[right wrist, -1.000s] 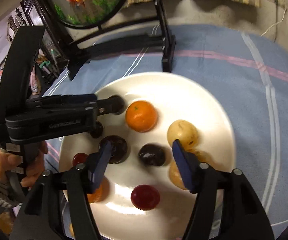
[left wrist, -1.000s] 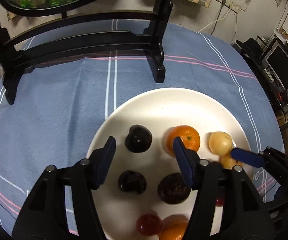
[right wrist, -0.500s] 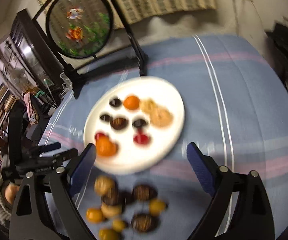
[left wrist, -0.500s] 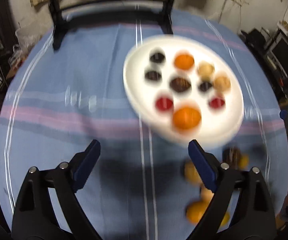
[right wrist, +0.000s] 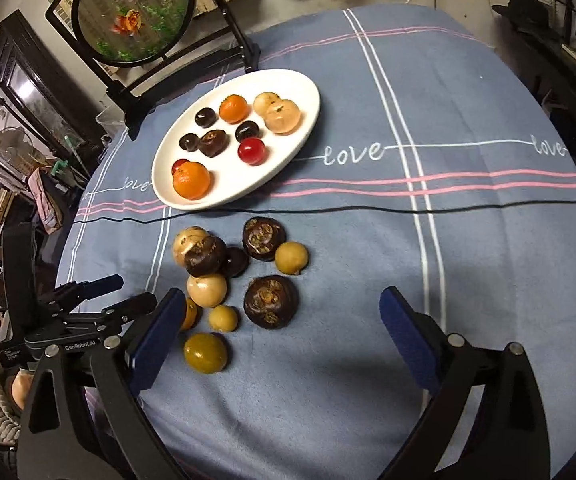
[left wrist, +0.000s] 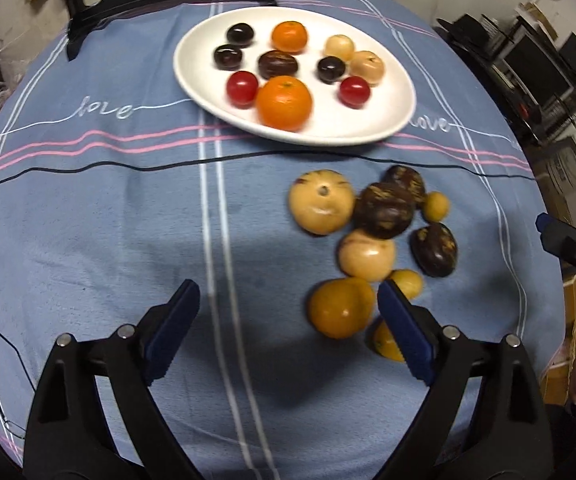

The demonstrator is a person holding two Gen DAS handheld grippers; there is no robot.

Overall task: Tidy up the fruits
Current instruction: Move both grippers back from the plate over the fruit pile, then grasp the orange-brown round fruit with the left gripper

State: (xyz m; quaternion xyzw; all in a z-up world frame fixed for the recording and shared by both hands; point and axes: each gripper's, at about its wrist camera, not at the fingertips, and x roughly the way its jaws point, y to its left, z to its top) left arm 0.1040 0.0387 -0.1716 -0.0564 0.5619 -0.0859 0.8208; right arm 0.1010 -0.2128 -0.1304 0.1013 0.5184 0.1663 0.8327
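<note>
Lying beside right fingers (left wrist: 402,330) — yellow fruit (left wrist: 340,307), untouched.

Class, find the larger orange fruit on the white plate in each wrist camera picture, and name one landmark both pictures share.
Left wrist view: the larger orange fruit is upper centre, at the near edge of the white plate.
Right wrist view: the same fruit is left of centre, at the plate's near left end.
Shared landmark: the thin black line across the cloth just below the plate.
</note>
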